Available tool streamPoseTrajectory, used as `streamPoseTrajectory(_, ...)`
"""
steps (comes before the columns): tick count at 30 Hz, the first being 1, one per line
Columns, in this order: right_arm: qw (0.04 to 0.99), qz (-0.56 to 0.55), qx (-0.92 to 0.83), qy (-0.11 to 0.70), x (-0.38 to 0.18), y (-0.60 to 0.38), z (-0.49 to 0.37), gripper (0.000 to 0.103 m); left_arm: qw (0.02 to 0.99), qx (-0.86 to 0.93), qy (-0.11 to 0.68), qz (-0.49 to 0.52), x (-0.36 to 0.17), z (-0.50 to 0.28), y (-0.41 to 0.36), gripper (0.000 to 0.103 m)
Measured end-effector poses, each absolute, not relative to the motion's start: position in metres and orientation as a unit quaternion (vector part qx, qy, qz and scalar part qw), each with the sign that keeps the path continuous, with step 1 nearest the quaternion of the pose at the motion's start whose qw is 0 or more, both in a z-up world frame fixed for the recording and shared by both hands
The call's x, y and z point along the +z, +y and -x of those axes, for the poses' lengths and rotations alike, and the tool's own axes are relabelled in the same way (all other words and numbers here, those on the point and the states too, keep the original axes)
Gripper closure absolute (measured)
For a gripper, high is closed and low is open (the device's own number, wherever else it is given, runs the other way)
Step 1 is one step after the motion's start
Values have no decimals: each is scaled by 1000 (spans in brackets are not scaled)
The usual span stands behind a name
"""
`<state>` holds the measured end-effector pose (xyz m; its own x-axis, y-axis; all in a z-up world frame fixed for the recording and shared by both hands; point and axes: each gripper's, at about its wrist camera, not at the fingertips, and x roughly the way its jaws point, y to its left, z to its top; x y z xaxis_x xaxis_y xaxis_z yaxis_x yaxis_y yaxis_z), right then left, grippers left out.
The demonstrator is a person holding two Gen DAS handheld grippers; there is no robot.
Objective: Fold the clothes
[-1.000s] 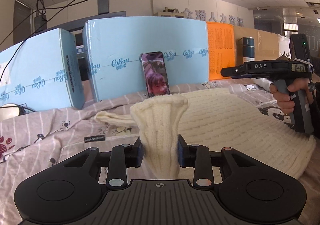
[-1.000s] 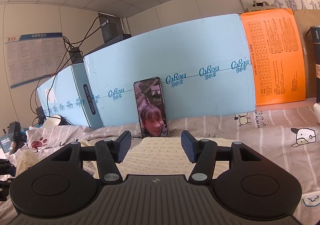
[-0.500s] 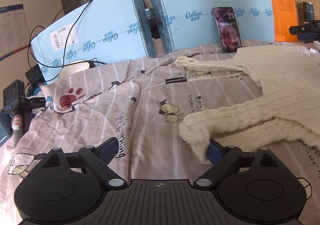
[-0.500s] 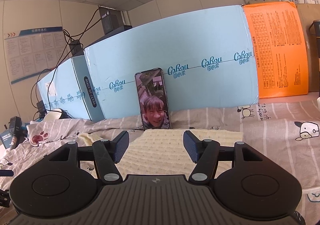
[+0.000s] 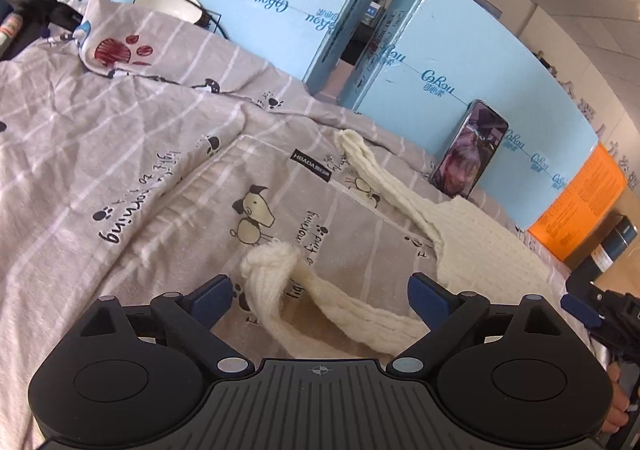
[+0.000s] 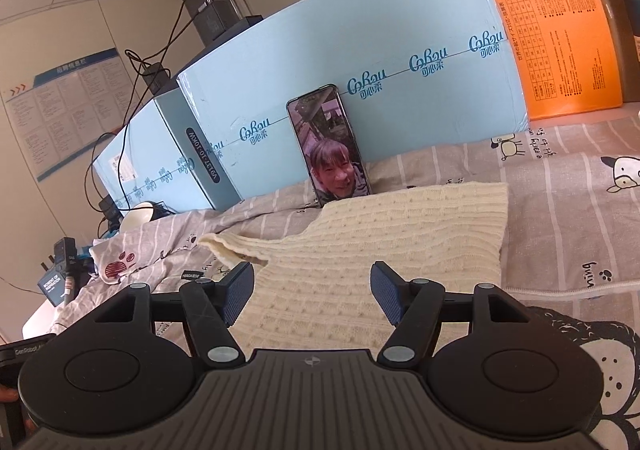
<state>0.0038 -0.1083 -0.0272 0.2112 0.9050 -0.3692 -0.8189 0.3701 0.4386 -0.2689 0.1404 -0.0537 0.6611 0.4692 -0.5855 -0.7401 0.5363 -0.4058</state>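
- Plainly, the left gripper (image 5: 320, 296) has its jaws spread wide and holds nothing; a cream knitted sleeve (image 5: 280, 282) lies bunched on the bedsheet (image 5: 120, 153) between the two blue pads, touching neither as far as can be seen.
- That sleeve belongs to a cream sweater (image 6: 360, 242) spread flat on the grey striped, cartoon-printed sheet; its body runs toward the blue cartons at the back.
- A second sleeve (image 5: 376, 169) stretches out over the sheet toward the cartons, past a small black label (image 5: 311, 165) sewn to the bedding.
- The right gripper (image 6: 312, 292) also stands with jaws apart and empty, poised over the sweater's body with the knit showing between its pads.
- A phone (image 6: 328, 145) with a lit screen leans upright against the long blue carton (image 6: 360, 49), just behind the sweater's far edge.
- An orange carton (image 6: 560, 29) stands beside the blue one, on the right.
- A white bowl-like object (image 5: 168, 5) and cables sit near the cartons at the far left.
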Motion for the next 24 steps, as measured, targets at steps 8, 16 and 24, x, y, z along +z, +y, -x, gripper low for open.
streamPoseTrajectory(8, 782, -81, 541, 300, -32, -113, -11, 41, 881, 345, 210, 247, -54, 245, 137, 91)
streamPoseTrajectory(16, 787, -78, 524, 315, -40, -110, -18, 41, 944, 295, 144, 16, -5, 237, 101, 90)
streamPoseTrajectory(24, 778, -68, 531, 330, -47, -103, -18, 41, 909, 305, 284, -25, -52, 244, 119, 81)
